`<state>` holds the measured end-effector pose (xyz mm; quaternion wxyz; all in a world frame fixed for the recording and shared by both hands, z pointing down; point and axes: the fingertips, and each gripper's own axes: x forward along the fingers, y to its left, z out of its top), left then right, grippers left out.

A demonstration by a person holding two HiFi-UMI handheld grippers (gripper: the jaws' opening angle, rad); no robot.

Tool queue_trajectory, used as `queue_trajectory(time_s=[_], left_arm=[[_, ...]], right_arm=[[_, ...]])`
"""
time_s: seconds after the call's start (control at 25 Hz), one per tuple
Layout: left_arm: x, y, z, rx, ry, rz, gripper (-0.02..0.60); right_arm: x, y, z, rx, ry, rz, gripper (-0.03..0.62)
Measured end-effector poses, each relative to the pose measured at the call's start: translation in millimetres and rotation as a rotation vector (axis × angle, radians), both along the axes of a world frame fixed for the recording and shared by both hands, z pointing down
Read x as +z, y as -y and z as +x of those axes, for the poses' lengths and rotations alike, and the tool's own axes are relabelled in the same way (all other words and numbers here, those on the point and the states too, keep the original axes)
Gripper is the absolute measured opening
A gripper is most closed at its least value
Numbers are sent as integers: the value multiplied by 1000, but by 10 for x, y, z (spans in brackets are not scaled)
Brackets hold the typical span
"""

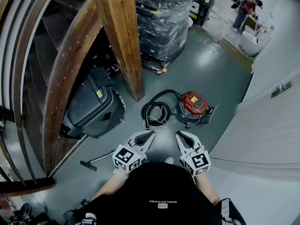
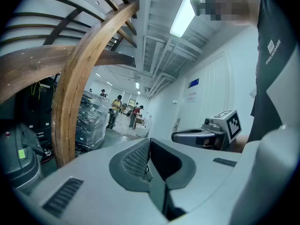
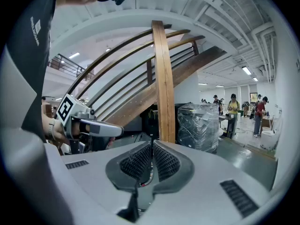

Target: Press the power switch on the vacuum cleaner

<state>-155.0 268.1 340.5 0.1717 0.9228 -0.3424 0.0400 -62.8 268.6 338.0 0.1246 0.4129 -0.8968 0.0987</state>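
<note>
The vacuum cleaner [image 1: 193, 106] stands on the grey floor ahead of me, a low round canister with a red top. Its black hose [image 1: 156, 110] lies coiled to its left. Both grippers hang in the air short of it, side by side, touching nothing. In the head view my left gripper [image 1: 149, 134] points at the hose coil and my right gripper [image 1: 180, 135] at the canister's near side. Each has its jaws together and holds nothing. The left gripper view shows its own shut jaws [image 2: 149, 142] and the right gripper [image 2: 204, 136] beside them; the vacuum is hidden there.
A thick wooden post [image 1: 120, 41] rises left of the vacuum, with a film-wrapped pallet [image 1: 161, 18] behind it. A black machine [image 1: 93, 106] sits under the curved wooden stair rail [image 1: 61, 78]. A white door [image 1: 269, 121] closes the right side. A floor nozzle [image 1: 92, 162] lies near left.
</note>
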Motion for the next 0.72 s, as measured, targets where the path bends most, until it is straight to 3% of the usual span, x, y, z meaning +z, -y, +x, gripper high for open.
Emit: queue_trajectory(time_s=[0.44, 0.72], left_arm=[[64, 231, -275, 38, -25, -13, 15], [156, 360, -449, 104, -43, -27, 15]], right_arm=[[44, 185, -262, 51, 7, -8, 35], [151, 338, -286, 175, 66, -47, 35]])
